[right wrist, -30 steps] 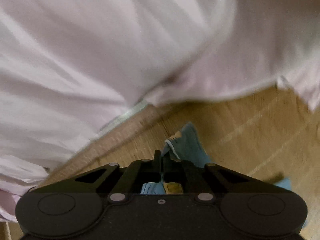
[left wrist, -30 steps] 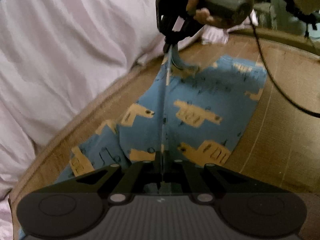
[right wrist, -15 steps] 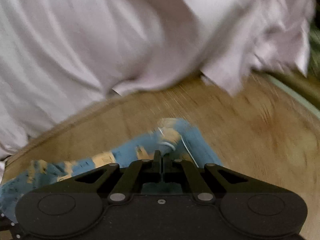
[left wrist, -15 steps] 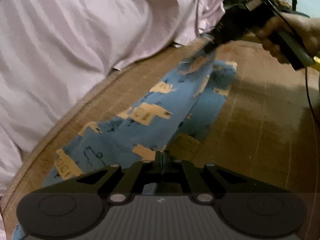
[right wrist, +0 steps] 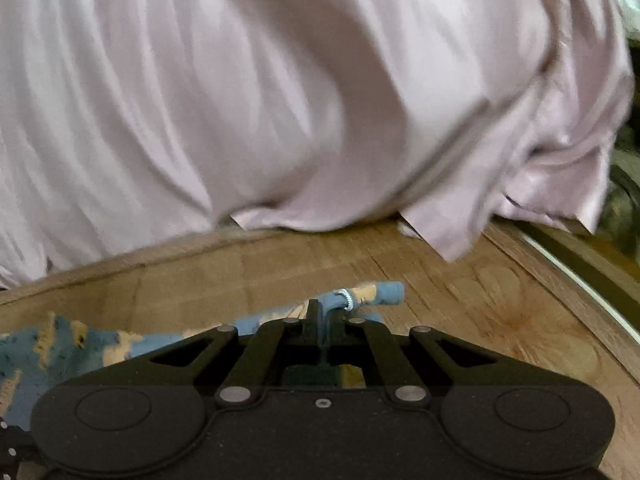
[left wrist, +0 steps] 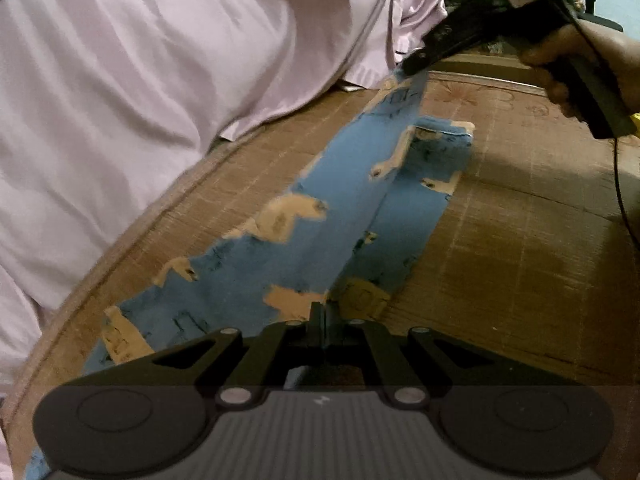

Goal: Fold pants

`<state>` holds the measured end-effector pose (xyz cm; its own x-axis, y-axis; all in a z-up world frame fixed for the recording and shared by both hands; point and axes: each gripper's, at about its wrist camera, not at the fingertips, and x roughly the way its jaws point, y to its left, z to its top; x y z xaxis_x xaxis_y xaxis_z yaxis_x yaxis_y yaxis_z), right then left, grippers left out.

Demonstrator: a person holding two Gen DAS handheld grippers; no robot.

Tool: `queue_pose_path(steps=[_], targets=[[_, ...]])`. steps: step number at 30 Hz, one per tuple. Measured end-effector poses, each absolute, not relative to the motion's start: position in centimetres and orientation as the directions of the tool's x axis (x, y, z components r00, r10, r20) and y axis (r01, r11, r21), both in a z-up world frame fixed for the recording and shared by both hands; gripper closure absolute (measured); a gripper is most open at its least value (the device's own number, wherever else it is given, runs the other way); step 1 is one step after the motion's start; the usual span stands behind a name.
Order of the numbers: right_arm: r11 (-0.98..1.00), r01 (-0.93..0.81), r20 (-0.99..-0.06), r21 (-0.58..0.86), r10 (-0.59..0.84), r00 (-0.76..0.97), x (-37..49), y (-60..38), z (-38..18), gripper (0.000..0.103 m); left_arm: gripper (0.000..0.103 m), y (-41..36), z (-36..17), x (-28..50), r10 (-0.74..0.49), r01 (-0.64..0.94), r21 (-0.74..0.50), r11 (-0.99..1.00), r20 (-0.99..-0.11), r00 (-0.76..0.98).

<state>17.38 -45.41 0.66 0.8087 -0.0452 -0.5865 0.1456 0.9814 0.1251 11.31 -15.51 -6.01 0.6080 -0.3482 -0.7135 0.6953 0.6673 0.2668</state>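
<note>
Woven mat (left wrist: 520, 248) carries blue pants (left wrist: 348, 184) held taut, left tool (left wrist: 323, 312) and right tool (right wrist: 323, 312) each pinching an edge; lengthwise fold seems underway, cross folds remain

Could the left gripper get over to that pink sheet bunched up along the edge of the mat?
Probably not right now. The left gripper is shut on the blue pants, which the right gripper clamps at the far end. Nothing blocks the way across the mat to the pink sheet; it would have to let go first.
</note>
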Motion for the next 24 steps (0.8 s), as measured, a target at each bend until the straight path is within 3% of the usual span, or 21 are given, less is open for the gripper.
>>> queue_pose_path(steps=[5, 7, 9, 10, 13, 14, 15, 16, 19, 21, 24], targets=[[0.925, 0.311, -0.747, 0.219, -0.046, 0.663, 16.4, -46.9, -5.0, 0.099, 0.103, -15.7, -7.4, 11.4, -0.333, 0.724, 0.263, 0.637, -0.753, 0.567], [0.926, 0.31, -0.73, 0.215, -0.058, 0.681, 16.5, -46.8, -4.5, 0.089, 0.102, -15.4, -7.6, 12.2, -0.34, 0.722, 0.208, 0.66, -0.774, 0.534], [0.935, 0.289, -0.705, 0.207, -0.062, 0.707, 16.4, -46.6, -4.0, 0.082, 0.094, -15.0, -7.3, 12.9, -0.358, 0.716, 0.147, 0.683, -0.787, 0.503], [0.935, 0.284, -0.704, 0.213, -0.055, 0.708, 16.4, -46.5, -4.1, 0.071, 0.094, -14.8, -7.1, 13.1, -0.371, 0.714, 0.121, 0.69, -0.788, 0.492], [0.932, 0.275, -0.708, 0.237, -0.028, 0.706, 16.1, -46.5, -4.4, 0.046, 0.074, -14.4, -5.8, 13.6, -0.396, 0.722, 0.113, 0.683, -0.773, 0.495], [0.932, 0.271, -0.704, 0.241, -0.025, 0.71, 15.9, -46.6, -4.4, 0.035, 0.056, -14.4, -5.4, 13.7, -0.398, 0.724, 0.121, 0.679, -0.768, 0.502], [0.931, 0.274, -0.696, 0.243, -0.03, 0.717, 15.7, -46.8, -4.3, 0.028, 0.046, -14.6, -4.9, 14.1, -0.399, 0.723, 0.132, 0.678, -0.759, 0.514], [0.928, 0.279, -0.687, 0.246, -0.036, 0.725, 15.4, -47.0, -3.9, 0.016, 0.044, -14.9, -4.3, 14.6, -0.402, 0.722, 0.143, 0.677, -0.75, 0.525], [0.914, 0.301, -0.661, 0.271, -0.05, 0.749, 14.8, -48.0, -3.5, 0.01, 0.036, -16.5, -3.0, 17.0, -0.402, 0.72, 0.145, 0.679, -0.747, 0.529], [0.905, 0.316, -0.655, 0.285, -0.057, 0.753, 14.6, -48.7, -3.5, 0.007, 0.024, -17.9, -2.5, 18.8, -0.406, 0.716, 0.137, 0.685, -0.745, 0.53], [0.893, 0.336, -0.657, 0.299, -0.062, 0.751, 14.4, -49.8, -3.7, 0.007, 0.02, -20.9, -1.9, 21.8, -0.423, 0.735, 0.127, 0.666, -0.747, 0.512]])
